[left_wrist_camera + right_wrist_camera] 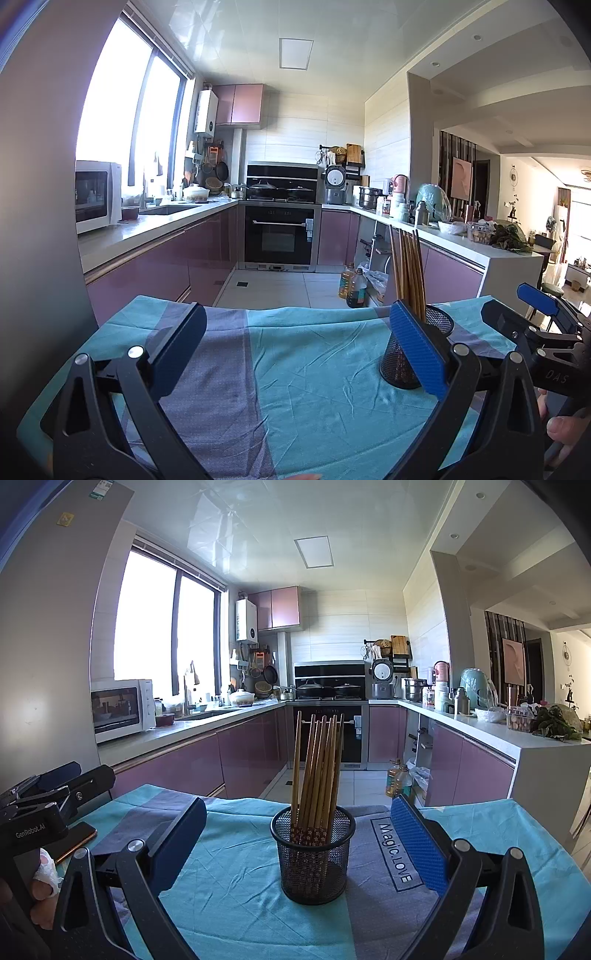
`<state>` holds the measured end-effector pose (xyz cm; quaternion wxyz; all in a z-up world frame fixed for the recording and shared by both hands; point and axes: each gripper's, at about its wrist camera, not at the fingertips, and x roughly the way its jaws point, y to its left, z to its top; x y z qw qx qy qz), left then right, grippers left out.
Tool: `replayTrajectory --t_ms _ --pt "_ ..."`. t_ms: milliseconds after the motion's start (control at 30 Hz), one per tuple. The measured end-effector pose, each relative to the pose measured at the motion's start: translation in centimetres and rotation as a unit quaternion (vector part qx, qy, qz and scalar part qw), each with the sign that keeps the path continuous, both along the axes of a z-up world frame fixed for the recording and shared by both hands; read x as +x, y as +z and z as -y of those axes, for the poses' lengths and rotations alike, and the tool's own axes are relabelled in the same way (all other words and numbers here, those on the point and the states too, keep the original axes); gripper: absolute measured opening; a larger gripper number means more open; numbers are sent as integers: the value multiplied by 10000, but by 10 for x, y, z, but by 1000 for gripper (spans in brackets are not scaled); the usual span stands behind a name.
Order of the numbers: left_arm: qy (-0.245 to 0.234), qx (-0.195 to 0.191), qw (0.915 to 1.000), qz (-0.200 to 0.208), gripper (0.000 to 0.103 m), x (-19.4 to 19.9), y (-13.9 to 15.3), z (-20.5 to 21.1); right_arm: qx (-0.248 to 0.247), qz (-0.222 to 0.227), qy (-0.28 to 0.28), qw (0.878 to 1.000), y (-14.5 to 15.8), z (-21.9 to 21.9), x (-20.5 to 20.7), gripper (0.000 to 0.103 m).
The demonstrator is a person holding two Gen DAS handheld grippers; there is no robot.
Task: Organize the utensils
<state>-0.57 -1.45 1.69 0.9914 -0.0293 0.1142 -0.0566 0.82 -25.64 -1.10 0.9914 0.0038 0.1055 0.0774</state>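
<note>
The chopsticks (317, 771) are standing bunched in the black mesh cup (313, 856), leaning a bit to the right against its rim, patterned ends down. The cup is sitting upright on the teal-and-grey cloth (236, 878), just left of the printed "Magic.LOVE" label (396, 853).

I'm holding my right gripper (299, 845) spread wide, the cup sitting between its fingers but touching neither. My left gripper (295, 350) is also spread and empty, hovering left of the cup over bare cloth. A phone (75, 840) is lying well left of the cup, at the cloth's edge.

Handling guess: the sticks are looking light, stiff, smooth and likely slippery, so I'd be pinching one mid-shaft above the rim. The cup is probably light and tippy, so any sideways pull could be knocking it over.
</note>
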Motion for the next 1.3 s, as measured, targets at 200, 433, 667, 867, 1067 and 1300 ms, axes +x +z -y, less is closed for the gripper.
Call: replayTrajectory --t_ms 200,433,667,867,1067,1300 --pt "19 30 10000 1 98 1 -1 0 9 3 -7 10000 1 0 1 97" --pt "20 26 10000 3 98 1 -1 0 17 7 -23 10000 -1 0 0 97" --pt "22 36 10000 3 98 1 -1 1 14 22 -43 10000 -1 1 1 97" --pt "30 30 10000 -10 98 1 -2 1 17 24 -50 10000 -1 0 0 97" --pt "35 35 10000 -8 98 1 -2 0 21 21 -48 10000 -1 0 0 97" --pt "37 37 10000 -11 98 1 -2 1 12 42 -55 10000 0 -1 0 97"
